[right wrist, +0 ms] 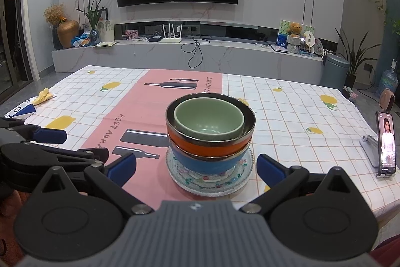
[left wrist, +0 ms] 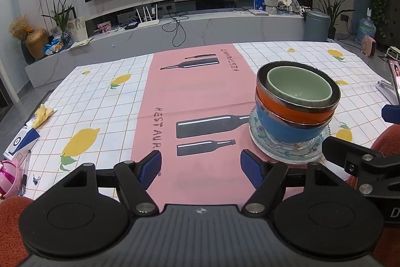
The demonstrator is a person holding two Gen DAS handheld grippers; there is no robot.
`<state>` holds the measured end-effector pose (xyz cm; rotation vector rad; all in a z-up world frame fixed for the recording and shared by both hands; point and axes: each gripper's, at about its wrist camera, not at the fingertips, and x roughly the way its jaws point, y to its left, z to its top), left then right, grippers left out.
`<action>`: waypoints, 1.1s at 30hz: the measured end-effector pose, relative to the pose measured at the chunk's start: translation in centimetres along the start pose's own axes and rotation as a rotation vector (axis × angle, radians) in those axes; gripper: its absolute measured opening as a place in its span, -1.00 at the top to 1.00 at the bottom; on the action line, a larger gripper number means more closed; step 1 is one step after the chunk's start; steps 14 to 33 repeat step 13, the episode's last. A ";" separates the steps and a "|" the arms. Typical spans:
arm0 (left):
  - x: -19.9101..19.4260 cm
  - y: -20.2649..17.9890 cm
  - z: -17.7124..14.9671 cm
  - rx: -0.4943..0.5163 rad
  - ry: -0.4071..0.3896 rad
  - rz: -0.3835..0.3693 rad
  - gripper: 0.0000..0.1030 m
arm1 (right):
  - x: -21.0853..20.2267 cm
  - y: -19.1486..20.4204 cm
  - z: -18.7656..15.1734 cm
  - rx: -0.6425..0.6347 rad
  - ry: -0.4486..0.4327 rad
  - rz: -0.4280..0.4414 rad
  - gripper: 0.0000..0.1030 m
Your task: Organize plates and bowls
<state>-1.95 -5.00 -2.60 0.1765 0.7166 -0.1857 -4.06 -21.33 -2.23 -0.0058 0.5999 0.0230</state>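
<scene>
My left gripper [left wrist: 200,168] has its blue-padded fingers [left wrist: 252,172] spread wide over the pink runner, gripping nothing. My right gripper [right wrist: 196,168] is just as wide; the stack sits between its fingers [right wrist: 271,168], beyond the tips, untouched.

The stack: a patterned clear glass plate [right wrist: 200,185] near the worktop's near edge, a blue steel-rimmed bowl [right wrist: 207,162] on it, an orange steel-rimmed bowl [right wrist: 210,145] nested in that, and a pale green ceramic bowl [right wrist: 208,120] inside, pushed against the far rim. The bowls hide the plate's centre, and each bowl covers the inside of the one below.

The left wrist view cuts off the right gripper at its right edge. The pink runner [left wrist: 195,96] on the lemon-print checked cloth [right wrist: 300,121] reads "RESTAURANT", partly covered. Toward the right edge, a phone on a white stand [right wrist: 386,144] shows a person. At the left edge lie a blue-and-white box [left wrist: 21,143], lettering unreadable, and a yellow cloth [left wrist: 43,114].
</scene>
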 end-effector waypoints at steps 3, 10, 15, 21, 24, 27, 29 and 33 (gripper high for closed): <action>0.0 0.0 0.0 -0.002 0.000 0.000 -0.64 | -0.1 0.0 0.0 -0.002 0.000 0.001 -0.95; -0.3 -0.1 0.3 0.000 -0.008 -0.002 -0.64 | -0.1 0.0 0.0 -0.002 0.000 0.001 -0.95; -0.3 -0.1 0.3 -0.001 -0.011 -0.001 -0.64 | -0.1 0.0 0.0 -0.002 -0.001 0.001 -0.95; -0.3 -0.1 0.3 -0.001 -0.011 -0.001 -0.64 | -0.1 0.0 0.0 -0.002 -0.001 0.001 -0.95; -0.3 -0.1 0.3 -0.001 -0.011 -0.001 -0.64 | -0.1 0.0 0.0 -0.002 -0.001 0.001 -0.95; -0.3 -0.1 0.3 -0.001 -0.011 -0.001 -0.64 | -0.1 0.0 0.0 -0.002 -0.001 0.001 -0.95; -0.3 -0.1 0.3 -0.001 -0.011 -0.001 -0.64 | -0.1 0.0 0.0 -0.002 -0.001 0.001 -0.95; -0.3 -0.1 0.3 -0.001 -0.011 -0.001 -0.64 | -0.1 0.0 0.0 -0.002 -0.001 0.001 -0.95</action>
